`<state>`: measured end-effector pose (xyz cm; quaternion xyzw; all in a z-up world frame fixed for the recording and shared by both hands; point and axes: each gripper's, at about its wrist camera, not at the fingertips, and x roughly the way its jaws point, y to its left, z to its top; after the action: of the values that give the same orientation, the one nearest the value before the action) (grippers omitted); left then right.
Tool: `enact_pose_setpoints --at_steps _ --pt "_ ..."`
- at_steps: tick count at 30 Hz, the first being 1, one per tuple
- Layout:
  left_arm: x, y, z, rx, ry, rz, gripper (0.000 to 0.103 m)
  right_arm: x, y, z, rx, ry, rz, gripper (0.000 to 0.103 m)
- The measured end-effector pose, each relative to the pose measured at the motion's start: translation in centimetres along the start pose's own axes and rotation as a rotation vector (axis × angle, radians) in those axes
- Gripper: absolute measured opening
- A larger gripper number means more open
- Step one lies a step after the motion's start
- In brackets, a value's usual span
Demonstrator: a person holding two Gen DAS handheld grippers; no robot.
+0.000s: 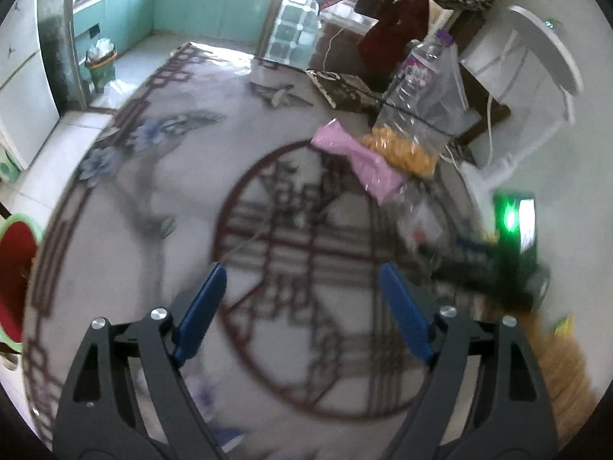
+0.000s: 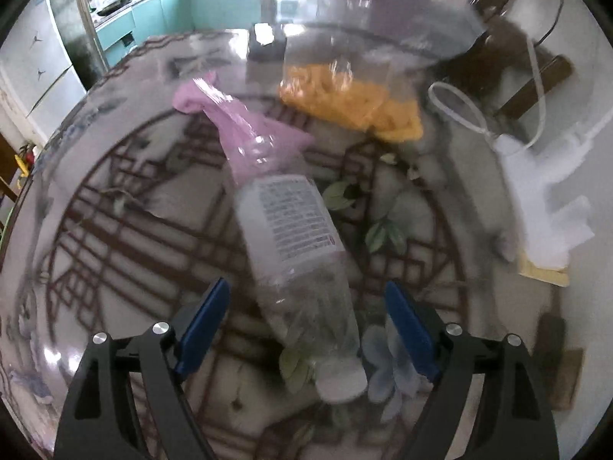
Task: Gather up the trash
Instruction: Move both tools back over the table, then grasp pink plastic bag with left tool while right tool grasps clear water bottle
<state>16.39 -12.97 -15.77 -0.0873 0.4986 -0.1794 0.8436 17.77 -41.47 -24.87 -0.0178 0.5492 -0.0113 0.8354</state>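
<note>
In the right wrist view a clear plastic bottle with a white label lies on the patterned rug, its white cap toward me, between the open blue fingers of my right gripper. A pink wrapper lies just beyond it, with a clear bag of orange snacks behind. In the left wrist view my left gripper is open and empty above the rug. The pink wrapper, the orange snack bag and a second bottle with a purple label lie ahead to the right. The right gripper shows at right, blurred.
A red bin with a green rim stands at the left edge. A green bin stands by the kitchen doorway. A white round table and white cables are at right. White foam pieces lie on the floor.
</note>
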Motion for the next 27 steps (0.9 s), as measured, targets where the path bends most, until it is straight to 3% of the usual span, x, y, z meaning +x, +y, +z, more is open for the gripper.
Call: enact_pose_setpoints --at_steps 6,12,18,19,20,21,22,23,25,27 --pt "8.4 -3.7 5.8 -0.037 0.041 0.014 0.086 1.6 -1.7 -0.4 0.096 0.001 0.142 0.085" --pt "16.2 -5.7 9.1 -0.104 0.084 0.012 0.087 1.3 -1.6 -1.7 0.093 -0.015 0.194 0.057" --pt "21.2 -6.4 10.9 -0.182 0.113 0.007 0.087 1.3 -0.8 -2.2 0.082 -0.031 0.226 0.058" --pt "21.6 -6.5 11.1 -0.178 0.112 0.008 0.086 1.4 -0.9 -2.1 0.083 -0.031 0.224 0.063" --pt "21.9 -6.8 11.3 -0.165 0.105 0.013 0.084 1.5 -0.7 -2.1 0.085 -0.035 0.222 0.072" --pt "22.1 -7.0 11.3 -0.151 0.100 0.015 0.077 1.6 -0.8 -2.0 0.086 -0.043 0.224 0.073" --pt "22.4 -7.3 11.3 -0.130 0.102 0.015 0.054 1.6 -0.6 -1.7 0.088 -0.045 0.225 0.073" --pt "22.6 -7.3 11.3 -0.117 0.107 0.014 0.040 1.7 -0.6 -1.7 0.092 -0.046 0.228 0.073" --pt "22.5 -7.2 11.0 -0.099 0.101 -0.004 0.038 1.8 -0.7 -1.3 0.103 -0.049 0.234 0.074" --pt "22.3 -7.1 11.0 -0.078 0.093 0.000 0.026 2.0 -0.7 -1.1 0.114 -0.049 0.236 0.076"
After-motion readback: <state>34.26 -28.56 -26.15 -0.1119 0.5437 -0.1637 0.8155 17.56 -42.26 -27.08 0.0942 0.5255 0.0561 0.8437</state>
